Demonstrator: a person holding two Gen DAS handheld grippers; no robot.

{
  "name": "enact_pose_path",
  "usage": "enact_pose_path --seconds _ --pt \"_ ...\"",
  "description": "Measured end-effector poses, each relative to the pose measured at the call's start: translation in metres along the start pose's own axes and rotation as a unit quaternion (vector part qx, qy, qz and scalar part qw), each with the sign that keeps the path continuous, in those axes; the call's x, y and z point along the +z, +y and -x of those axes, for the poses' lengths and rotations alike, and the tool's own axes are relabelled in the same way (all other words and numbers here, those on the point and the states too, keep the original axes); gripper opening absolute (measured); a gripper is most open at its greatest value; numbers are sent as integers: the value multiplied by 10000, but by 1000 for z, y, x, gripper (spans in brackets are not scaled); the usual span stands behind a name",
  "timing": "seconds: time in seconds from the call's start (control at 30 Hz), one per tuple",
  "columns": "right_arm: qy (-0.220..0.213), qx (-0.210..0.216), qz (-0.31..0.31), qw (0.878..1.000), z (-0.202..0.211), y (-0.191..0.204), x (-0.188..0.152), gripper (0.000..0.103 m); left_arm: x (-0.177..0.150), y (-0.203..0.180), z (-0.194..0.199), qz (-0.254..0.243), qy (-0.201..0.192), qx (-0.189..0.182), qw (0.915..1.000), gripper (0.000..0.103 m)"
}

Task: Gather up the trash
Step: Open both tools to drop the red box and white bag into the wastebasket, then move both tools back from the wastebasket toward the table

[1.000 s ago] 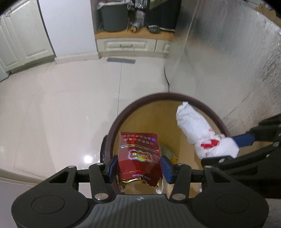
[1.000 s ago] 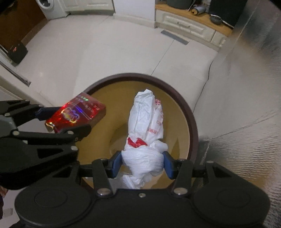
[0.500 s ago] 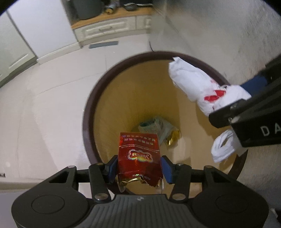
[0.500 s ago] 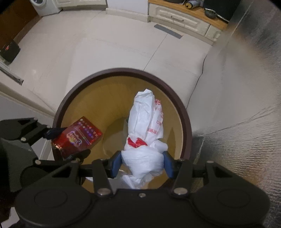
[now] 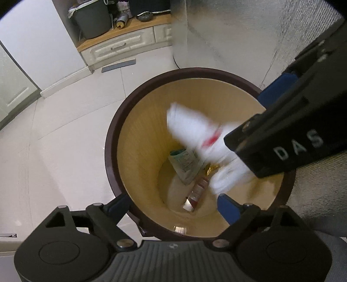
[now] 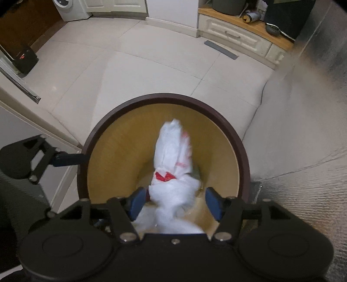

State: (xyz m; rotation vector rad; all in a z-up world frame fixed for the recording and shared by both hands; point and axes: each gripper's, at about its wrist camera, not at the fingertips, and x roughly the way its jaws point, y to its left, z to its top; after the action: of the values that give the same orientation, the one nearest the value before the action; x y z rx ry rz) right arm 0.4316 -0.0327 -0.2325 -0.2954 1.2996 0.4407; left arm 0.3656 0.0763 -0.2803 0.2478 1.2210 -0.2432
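A round bin [image 5: 112,138] with a dark brown rim and a tan inside stands on the floor below both grippers. My left gripper [image 5: 173,206] hangs over its near rim, jaws opening wide with nothing between them. The red snack packet [image 5: 196,193] lies at the bottom of the bin beside a green-and-white wrapper [image 5: 184,164]. My right gripper [image 6: 175,202] is over the bin too, jaws opening. The white plastic bag [image 6: 173,156] with red print is between its pads, blurred and slipping down, with a gap at the right pad.
A silver foil-covered wall [image 5: 238,43] rises close behind the bin on the right. A low wooden-topped cabinet [image 5: 121,45] with a grey bin [image 5: 93,19] stands at the back. Pale tiled floor [image 6: 130,71] spreads to the left, with a black box [image 6: 23,58] at its far edge.
The left gripper opened and the red packet dropped to the bottom of the bin. The right gripper's pads parted from the white bag, which now blurs downward.
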Motion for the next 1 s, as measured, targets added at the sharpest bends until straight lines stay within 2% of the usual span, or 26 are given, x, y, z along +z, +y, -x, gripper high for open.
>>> enact_pose_path --seconds 0.23,0.47,0.6,0.67,1.0 --pt "127 -90 -186 9997 -2 -3 -1 68 -5 0 8 132 -116 -31 9998 89" --pt "143 -35 -284 9995 3 -3 -7 68 -7 2 13 315 -96 -177 9993 90" --pt "74 -59 -542 9985 9 -6 -11 68 -12 1 20 329 -98 -172 9993 91" --pt "22 -59 -685 9976 13 -8 -16 68 -14 2 25 349 -126 -209 9991 95" --pt "-96 -264 -1045 9941 28 -8 -46 73 -33 8 45 545 -242 -308 9977 99"
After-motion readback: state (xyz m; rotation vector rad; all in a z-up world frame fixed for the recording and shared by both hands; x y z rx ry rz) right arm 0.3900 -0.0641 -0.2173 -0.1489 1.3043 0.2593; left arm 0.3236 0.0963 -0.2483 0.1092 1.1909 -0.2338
